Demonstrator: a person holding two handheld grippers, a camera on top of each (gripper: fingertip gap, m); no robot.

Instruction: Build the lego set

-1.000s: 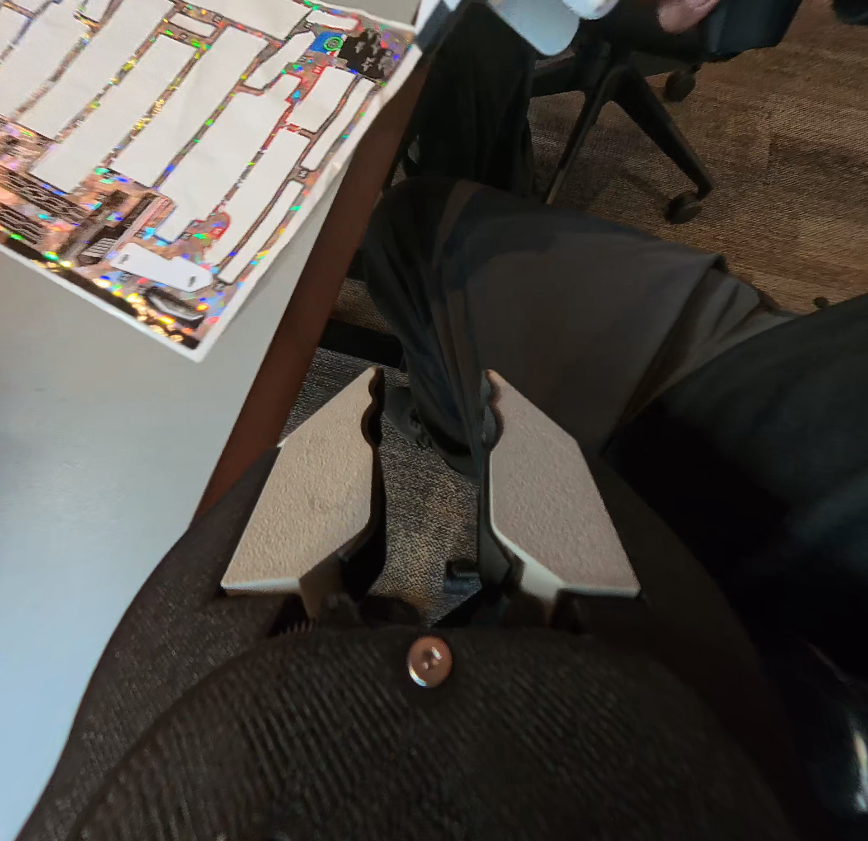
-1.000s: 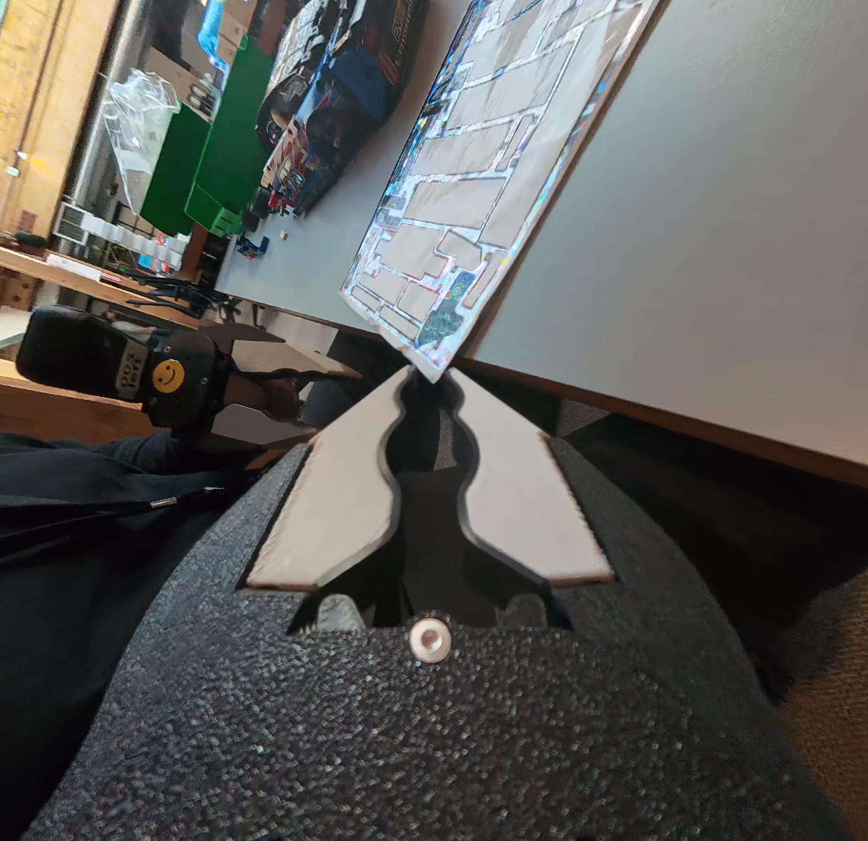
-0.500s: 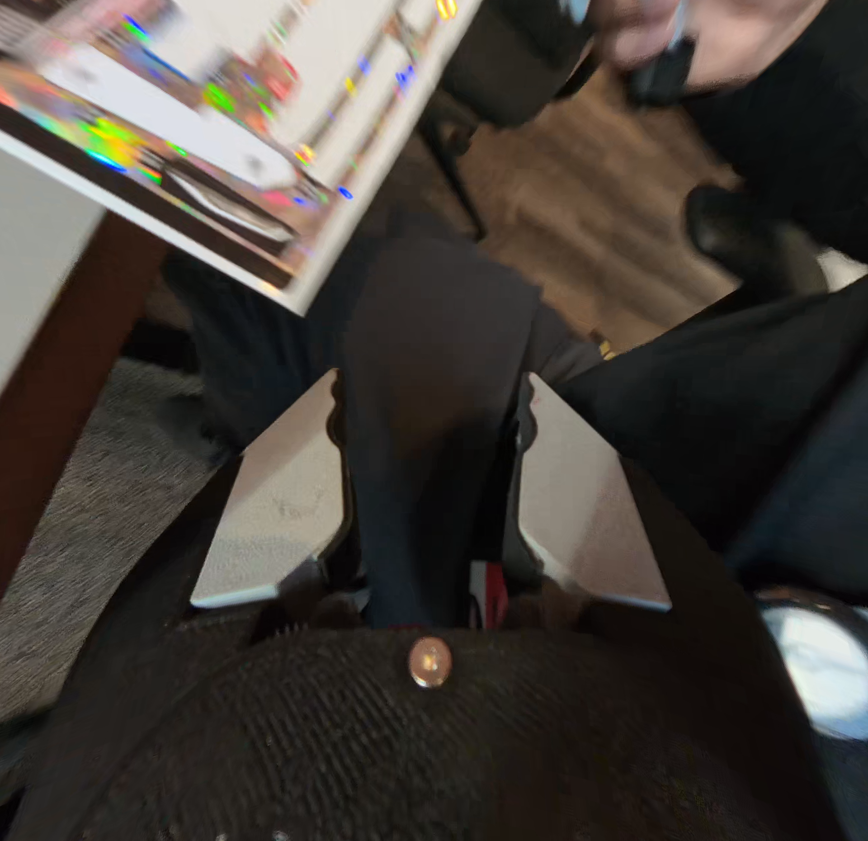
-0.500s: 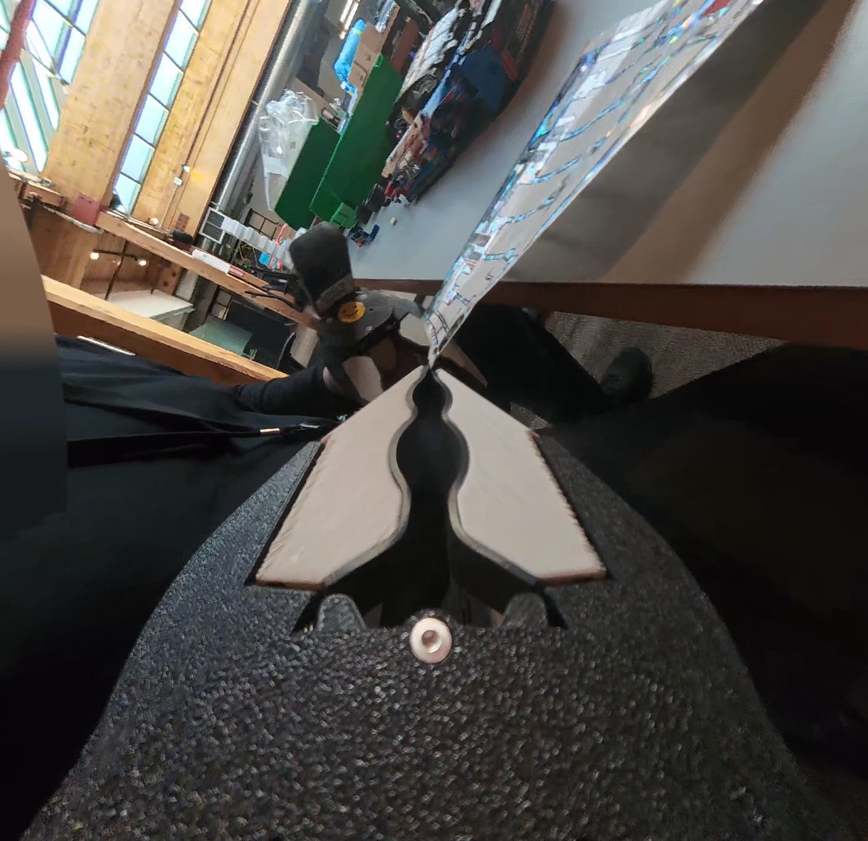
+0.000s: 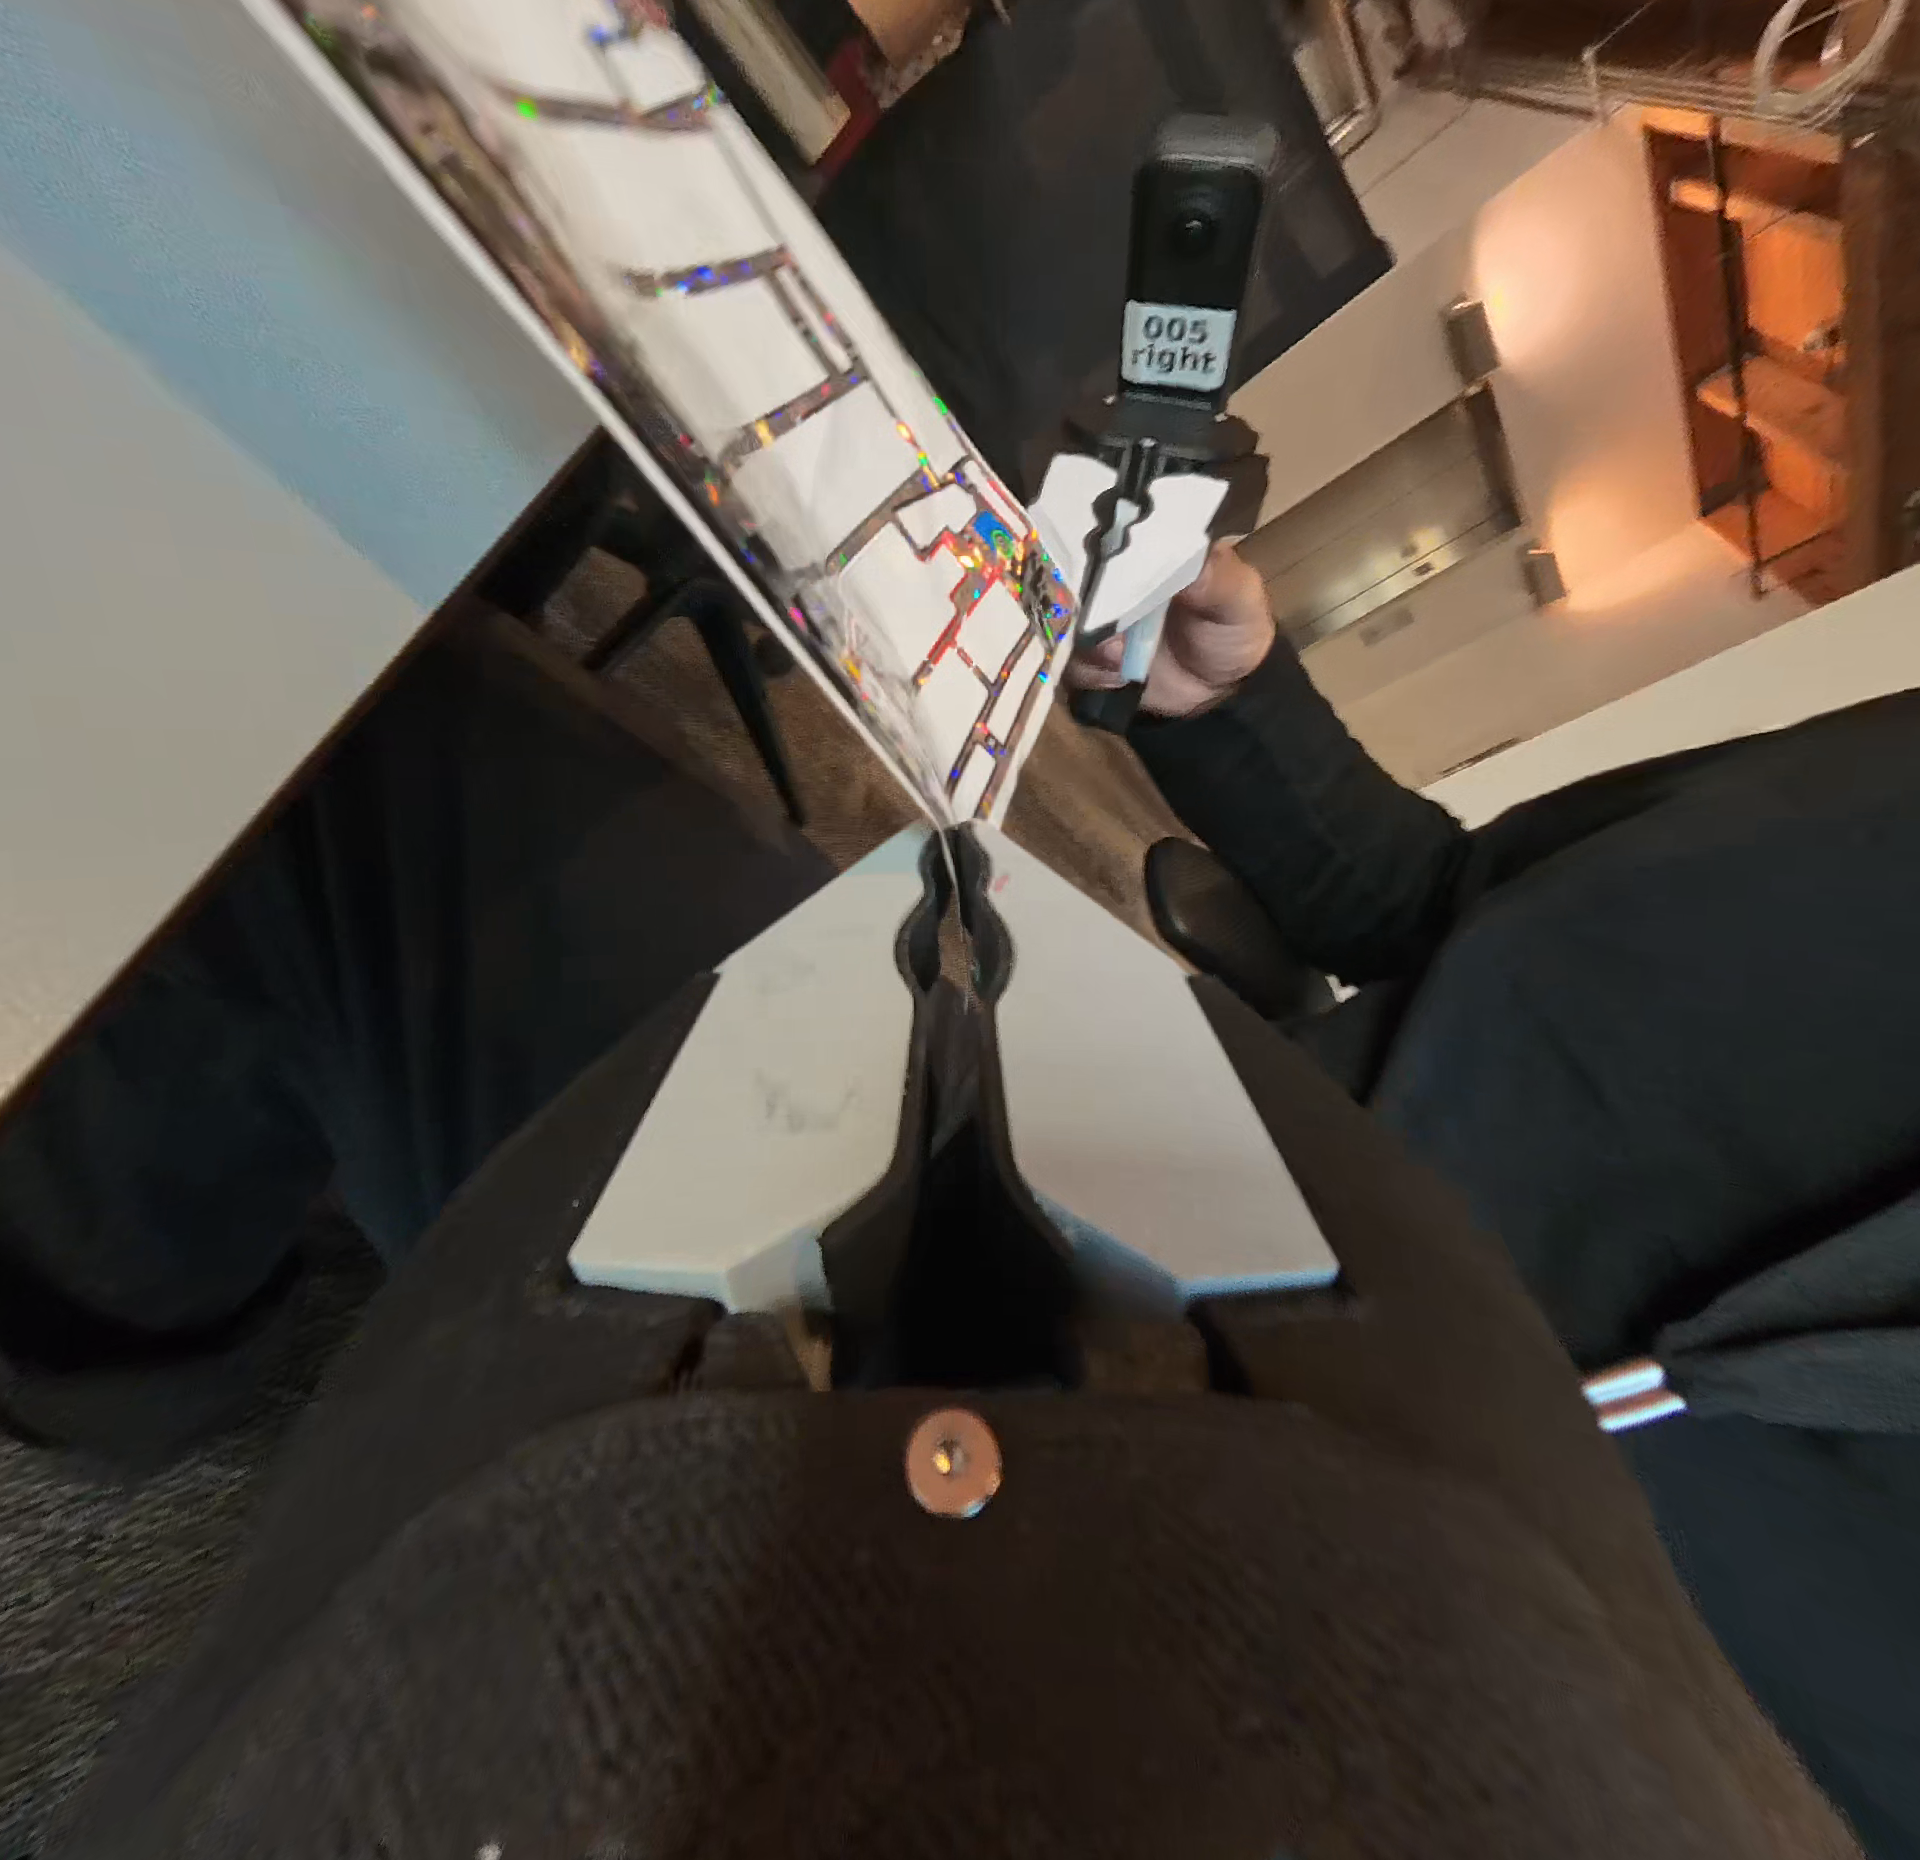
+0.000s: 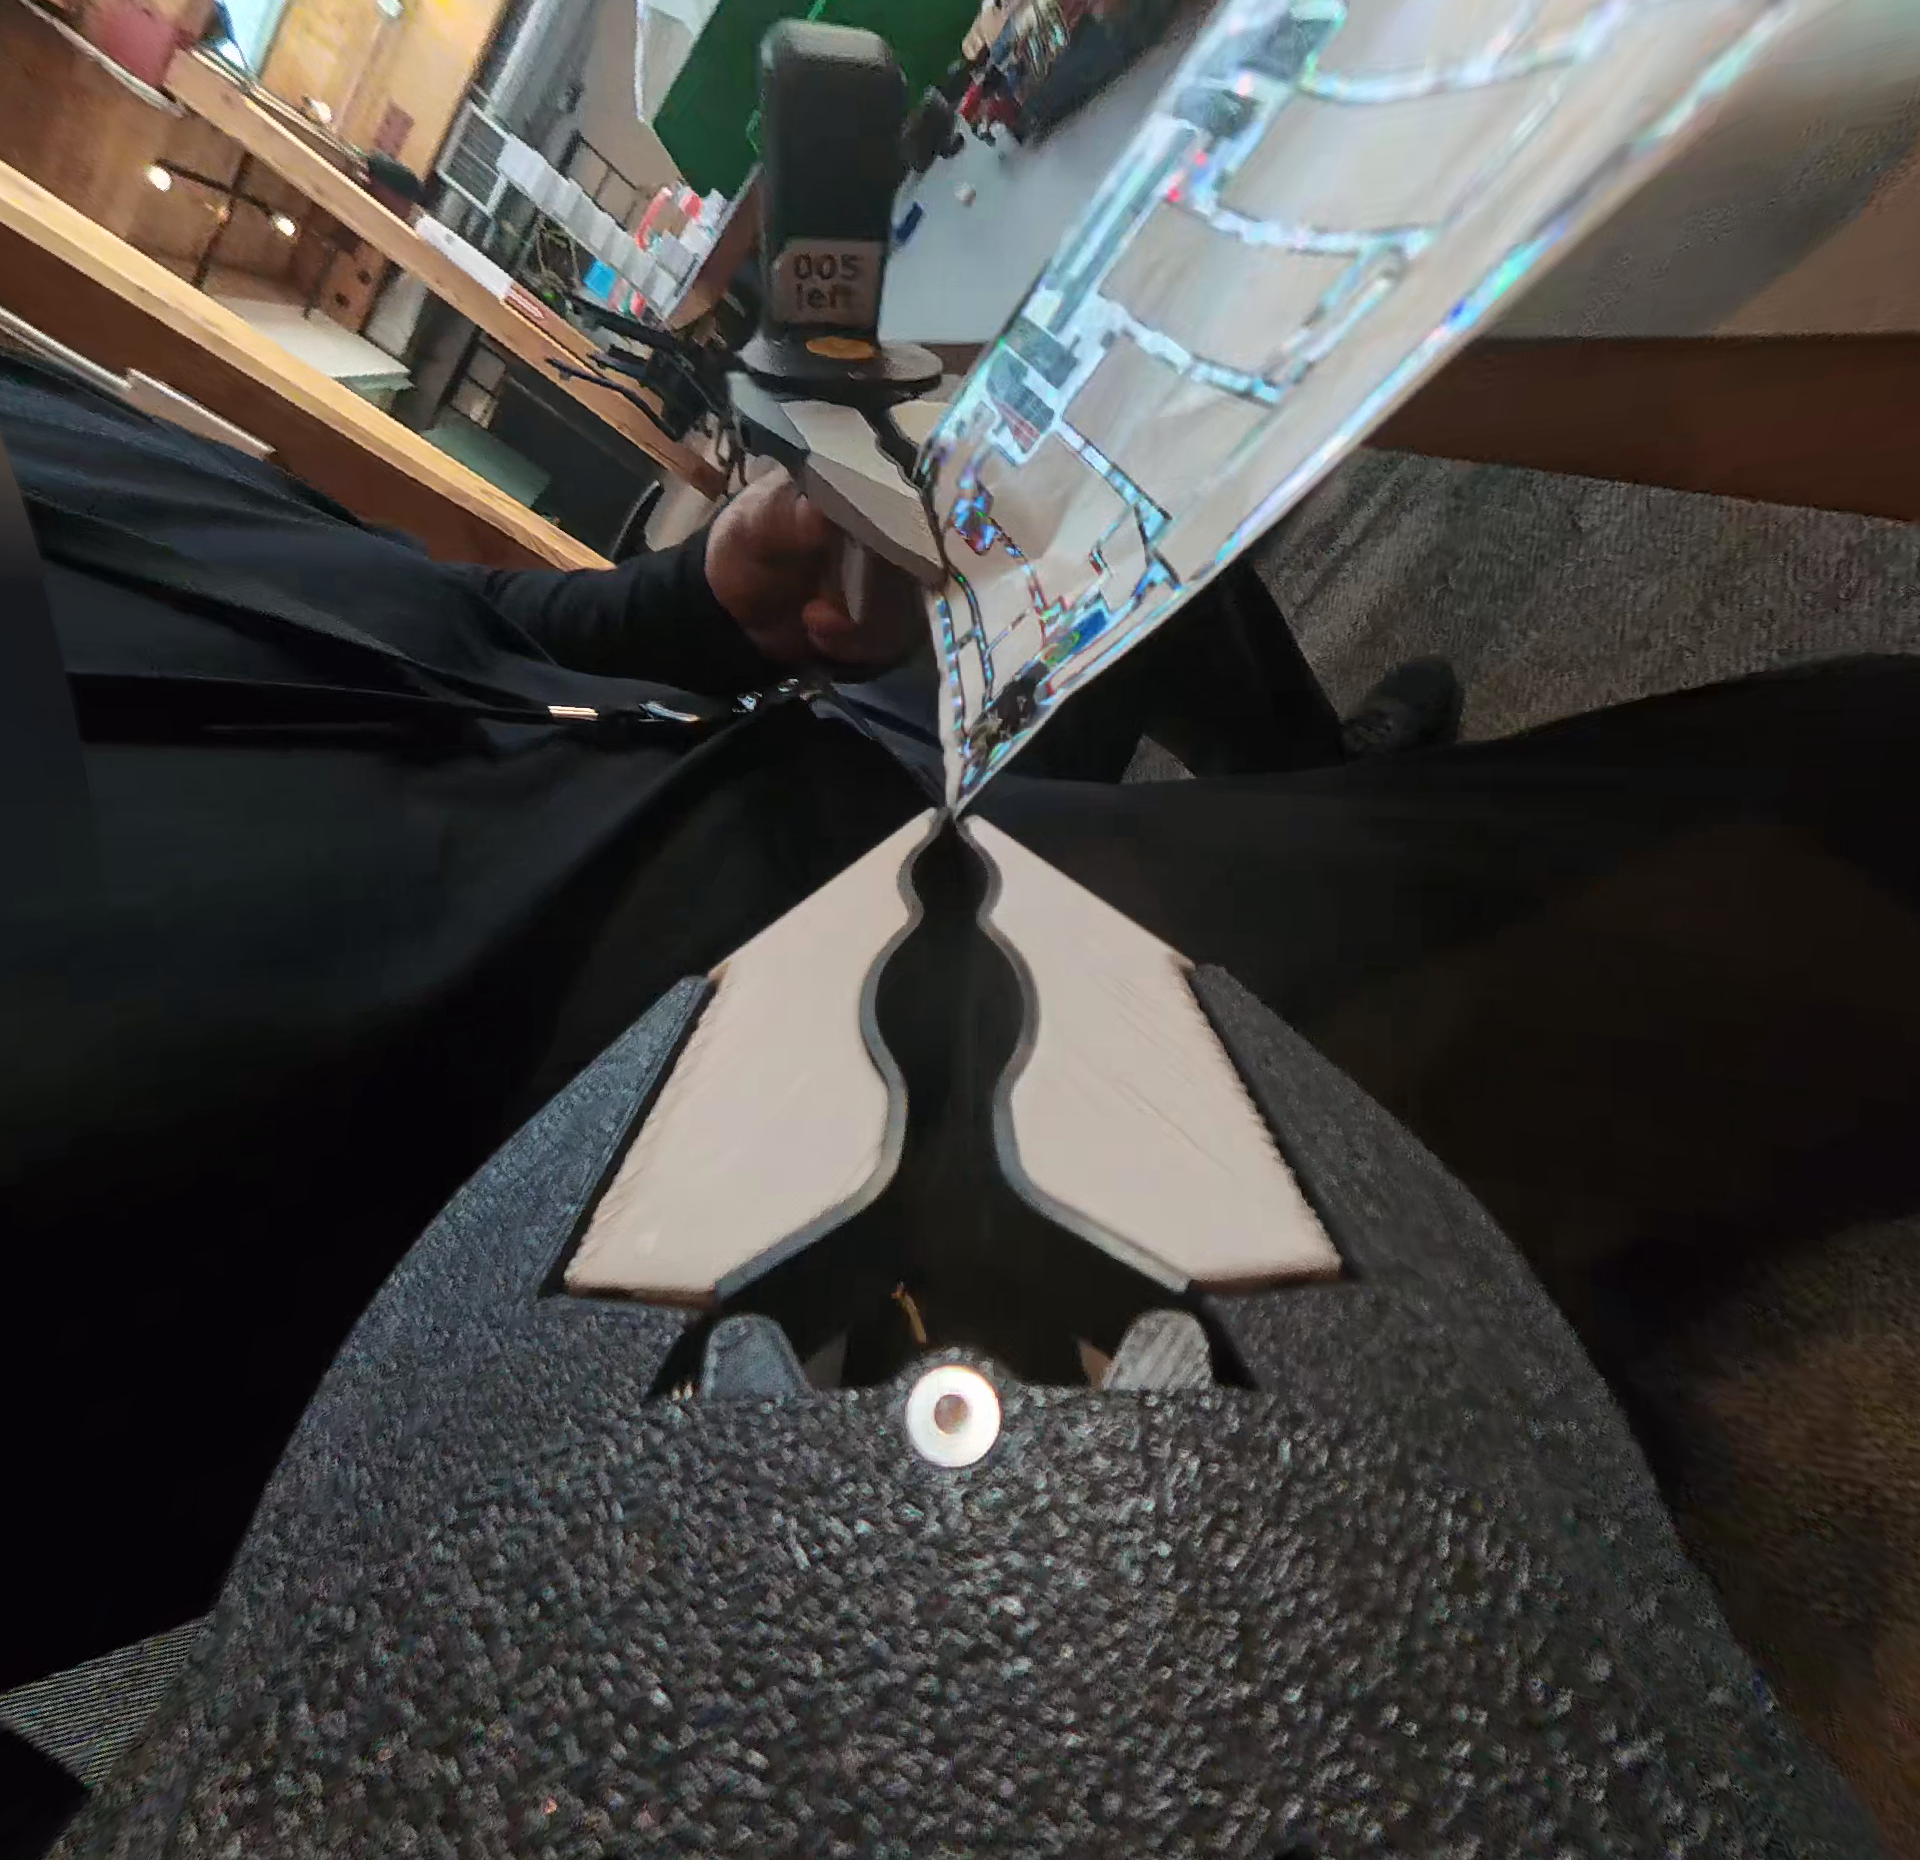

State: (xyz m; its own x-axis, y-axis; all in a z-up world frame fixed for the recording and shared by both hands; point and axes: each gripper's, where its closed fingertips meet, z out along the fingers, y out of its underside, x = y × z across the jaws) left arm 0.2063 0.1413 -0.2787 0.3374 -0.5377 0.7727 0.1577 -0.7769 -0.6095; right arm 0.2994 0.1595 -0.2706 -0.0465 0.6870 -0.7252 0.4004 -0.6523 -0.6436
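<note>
A shiny holographic sticker sheet (image 5: pixel 790 428) with white peel-off shapes hangs tilted off the grey table's edge. My left gripper (image 5: pixel 951 844) is shut on its near bottom corner. My right gripper (image 6: pixel 948 821) is shut on the sheet's (image 6: pixel 1247 283) other bottom corner. The right gripper also shows in the left wrist view (image 5: pixel 1117 553), shut at the sheet's far edge, with a hand around its handle. The left gripper shows in the right wrist view (image 6: pixel 883 480), partly hidden behind the sheet. No loose bricks show near either gripper.
The grey table (image 5: pixel 156 460) with a brown edge (image 6: pixel 1662 418) lies beside the sheet. A lego box and small pieces (image 6: pixel 1018 34) sit far back on it. The person's dark-clothed lap (image 6: pixel 364 927) lies under both grippers. A chair armrest (image 5: pixel 1216 917) is close right. Spacing between my two grippers at the tips: around 11 centimetres.
My left gripper was open over the lap; it has risen and shut on the sheet's corner. The sheet has come off the table and now hangs tilted between both grippers.
</note>
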